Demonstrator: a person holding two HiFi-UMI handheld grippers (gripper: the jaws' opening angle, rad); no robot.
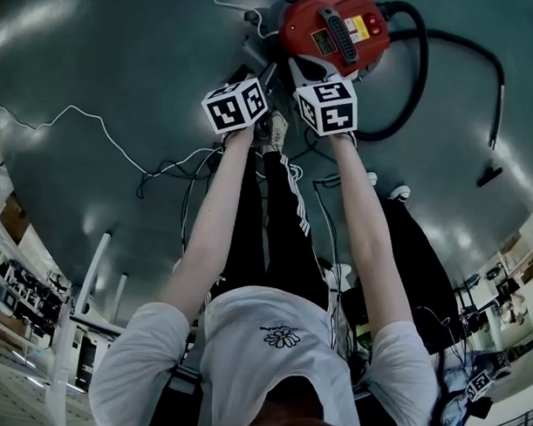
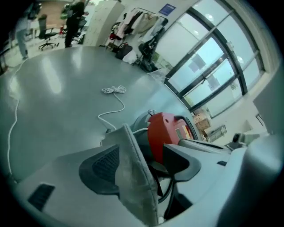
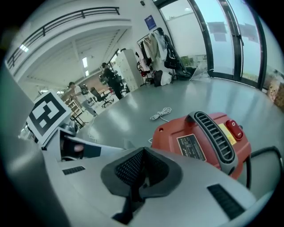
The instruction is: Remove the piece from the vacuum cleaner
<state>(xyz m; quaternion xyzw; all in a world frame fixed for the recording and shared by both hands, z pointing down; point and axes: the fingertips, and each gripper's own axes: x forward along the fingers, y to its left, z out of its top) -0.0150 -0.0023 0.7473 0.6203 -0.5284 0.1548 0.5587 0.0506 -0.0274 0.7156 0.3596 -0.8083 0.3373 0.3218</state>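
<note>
Looking along the left gripper [image 2: 142,160] first: jaws wide apart, both dark pads in plain sight. Grey flat piece [image 2: 133,177], cloth-like, stands on edge in the gap. It lies over the pad on the view's left; I cannot tell whether it really touches. Clear gap between the piece and the opposite pad, so nothing is clamped. Its far corner reaches past the fingertips toward the vacuum cleaner [image 2: 165,133].

Vacuum's red body sits just beyond the left tips, a little right of the gap. Whether the piece is fully free of the machine, I cannot tell.

Right gripper [image 3: 141,170]: pads meet in a tight V, jaws together, nothing visible between them. Vacuum lies ahead and right of these tips, near but apart; grey ribbed handle, label and red switch face up. Left gripper's marker cube shows off to this claw's left.

Head view: both claws side by side, pointing down at the vacuum's near edge. Black hose [image 1: 410,90] loops away on the right claw's outer side. White cable [image 2: 114,90] lies coiled on the grey floor [image 2: 53,88], well ahead of the left tips.
</note>
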